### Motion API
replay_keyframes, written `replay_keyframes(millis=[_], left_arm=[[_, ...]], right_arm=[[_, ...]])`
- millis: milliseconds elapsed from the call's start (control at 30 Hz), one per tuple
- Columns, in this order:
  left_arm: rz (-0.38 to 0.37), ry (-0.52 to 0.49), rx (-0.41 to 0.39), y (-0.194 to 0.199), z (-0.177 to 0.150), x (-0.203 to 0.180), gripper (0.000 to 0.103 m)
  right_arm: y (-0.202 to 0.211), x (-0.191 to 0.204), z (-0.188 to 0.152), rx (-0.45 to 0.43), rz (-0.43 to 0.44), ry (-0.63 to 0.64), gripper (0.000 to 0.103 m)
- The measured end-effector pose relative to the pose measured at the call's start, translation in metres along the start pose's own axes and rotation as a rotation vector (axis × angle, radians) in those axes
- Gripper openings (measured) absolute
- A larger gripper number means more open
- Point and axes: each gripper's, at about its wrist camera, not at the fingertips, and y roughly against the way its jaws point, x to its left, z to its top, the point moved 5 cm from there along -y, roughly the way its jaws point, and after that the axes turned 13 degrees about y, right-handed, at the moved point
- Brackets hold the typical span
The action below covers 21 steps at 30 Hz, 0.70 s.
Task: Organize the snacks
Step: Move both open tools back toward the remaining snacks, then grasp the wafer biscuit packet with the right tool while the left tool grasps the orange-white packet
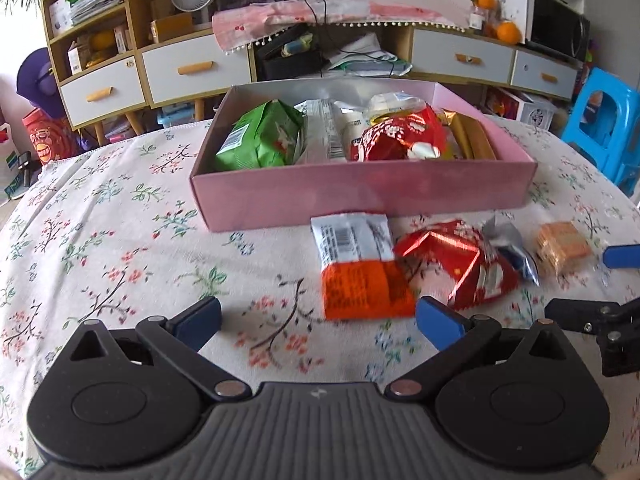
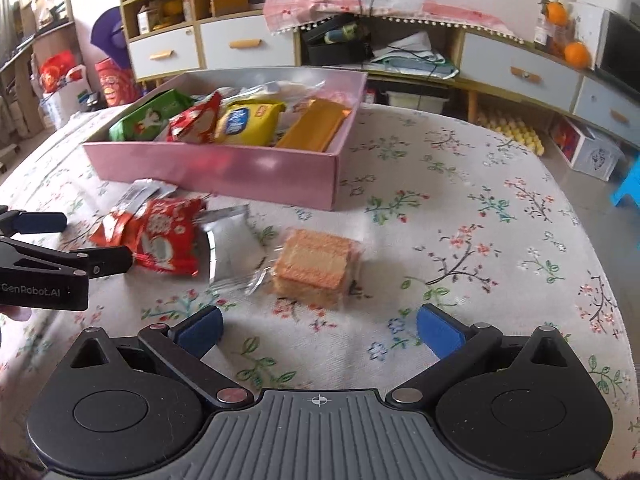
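Floral cloth covers the table bearing a pink box of snacks. Before it, left to right, lie an orange-white packet, red bag, silver pouch and wafer pack. Left gripper and right gripper both hover spread apart, empty.

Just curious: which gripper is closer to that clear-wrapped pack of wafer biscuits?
Right. The right gripper is open just in front of the wafer pack; the left gripper sits farther left, by the orange-and-white packet.
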Motion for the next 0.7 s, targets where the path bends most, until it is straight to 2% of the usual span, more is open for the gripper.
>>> replay_keyframes(millis=[233, 333, 567, 700], left_arm=[[0.030, 0.033, -0.002, -0.005, 0.006, -0.003, 0.103], [0.026, 0.029, -0.005, -0.004, 0.007, -0.002, 0.098], [0.016, 0.009, -0.009, -0.002, 0.013, -0.001, 0.070], [0.016, 0.010, -0.001, -0.002, 0.017, 0.004, 0.060]], right_arm=[[-0.006, -0.011, 0.003, 0.009, -0.041, -0.052, 0.103], [-0.008, -0.014, 0.004, 0.008, -0.045, -0.057, 0.103], [-0.012, -0.020, 0.007, -0.002, -0.051, -0.052, 0.103], [-0.013, -0.022, 0.008, -0.015, -0.031, -0.023, 0.103]])
